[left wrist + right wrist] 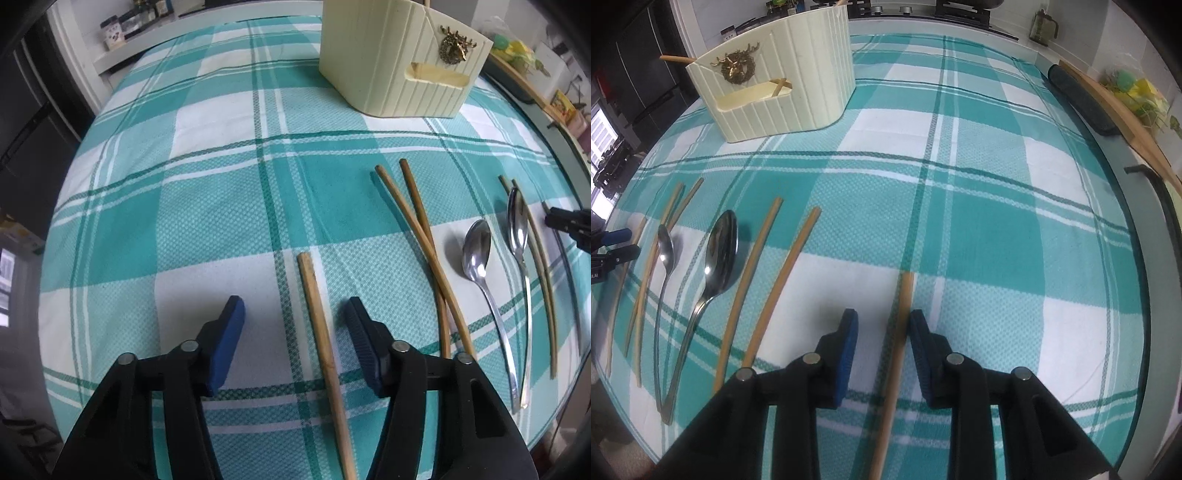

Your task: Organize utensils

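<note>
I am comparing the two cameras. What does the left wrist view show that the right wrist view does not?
Only the left wrist view shows the left tongs open around a chopstick. Only the right wrist view shows the right tongs open around another chopstick, and a stick poking from the holder. Both show the cream holder, two spoons and the checked cloth.

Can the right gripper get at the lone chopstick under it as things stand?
Probably yes. The right gripper is open, with the chopstick lying flat on the tablecloth between its fingers, nearer the right one. Nothing else lies close to block closing.
</note>
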A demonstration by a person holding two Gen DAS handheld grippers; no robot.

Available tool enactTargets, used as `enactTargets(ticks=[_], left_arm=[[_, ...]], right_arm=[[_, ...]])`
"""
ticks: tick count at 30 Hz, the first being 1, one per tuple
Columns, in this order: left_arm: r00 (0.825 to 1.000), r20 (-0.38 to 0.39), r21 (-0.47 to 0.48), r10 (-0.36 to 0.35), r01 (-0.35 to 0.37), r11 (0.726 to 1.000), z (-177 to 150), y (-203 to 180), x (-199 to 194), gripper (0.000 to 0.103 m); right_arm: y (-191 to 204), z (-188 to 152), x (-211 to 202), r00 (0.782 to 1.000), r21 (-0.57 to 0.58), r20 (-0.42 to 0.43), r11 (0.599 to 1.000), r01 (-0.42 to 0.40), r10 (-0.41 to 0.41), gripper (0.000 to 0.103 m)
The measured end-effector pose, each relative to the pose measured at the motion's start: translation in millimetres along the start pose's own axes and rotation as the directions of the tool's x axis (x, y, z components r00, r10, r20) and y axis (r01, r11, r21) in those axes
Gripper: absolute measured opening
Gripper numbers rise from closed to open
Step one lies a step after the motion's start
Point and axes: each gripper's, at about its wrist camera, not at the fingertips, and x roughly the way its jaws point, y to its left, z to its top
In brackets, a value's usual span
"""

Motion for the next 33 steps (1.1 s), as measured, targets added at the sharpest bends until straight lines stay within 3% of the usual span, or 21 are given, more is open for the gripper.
enactTargets(ticks=[1, 3, 9, 12, 15, 19, 24, 29, 33], left_arm=[[1.0, 0.001, 0.003, -0.007, 0.007, 1.0, 1.2, -1.8, -0.6, 0.027], [1.0, 0.006, 0.008, -0.008, 0.008, 1.0, 2.5, -5.2, -0.6, 0.009], [0.998, 0.06, -0.046, -0.01, 0.013, 0.999, 4.9, 2.0, -12.3, 0.005], [0.99, 0.136, -0.075, -0.025, 0.036, 0.997, 6.5, 8.1, -45.5, 0.005], [0.971, 0.234, -0.085, -0.044, 0.065, 0.994, 8.7, 12.5, -90.7, 0.005], [0.93, 0.358, -0.083, -0.083, 0.12, 0.989, 8.6, 16.0, -151.8, 0.005], [0.867, 0.483, -0.062, -0.124, 0.174, 0.983, 11.9, 13.3, -214.1, 0.005], [0.789, 0.596, -0.036, -0.153, 0.216, 0.976, 32.6, 7.9, -265.4, 0.005], [0.727, 0.666, -0.018, -0.168, 0.241, 0.97, 67.9, 3.2, -299.9, 0.005]], right_arm=[[0.8, 3.2, 0.9, 1.0, 0.0, 0.002, 1.0, 0.009, -0.009, 0.023], [0.2, 7.4, 3.6, 1.0, 0.011, 0.008, 1.0, 0.028, -0.028, 0.008], [-7.5, 12.3, 1.7, 0.999, 0.077, 0.054, 0.997, -0.007, 0.003, 0.007], [-11.8, 15.2, -17.8, 0.994, 0.115, 0.103, 0.992, -0.055, 0.043, 0.007], [-11.5, 19.1, -52.7, 0.983, 0.106, 0.174, 0.992, -0.073, 0.054, 0.007], [-9.1, 23.6, -106.0, 0.958, 0.091, 0.275, 0.99, -0.105, 0.076, 0.007], [3.3, 24.6, -171.7, 0.907, 0.041, 0.41, 0.991, -0.124, 0.097, 0.007], [18.0, 35.0, -224.2, 0.83, 0.004, 0.553, 0.997, -0.083, 0.067, 0.007], [26.6, 59.7, -253.0, 0.769, -0.006, 0.637, 0.998, -0.058, 0.048, 0.007]])
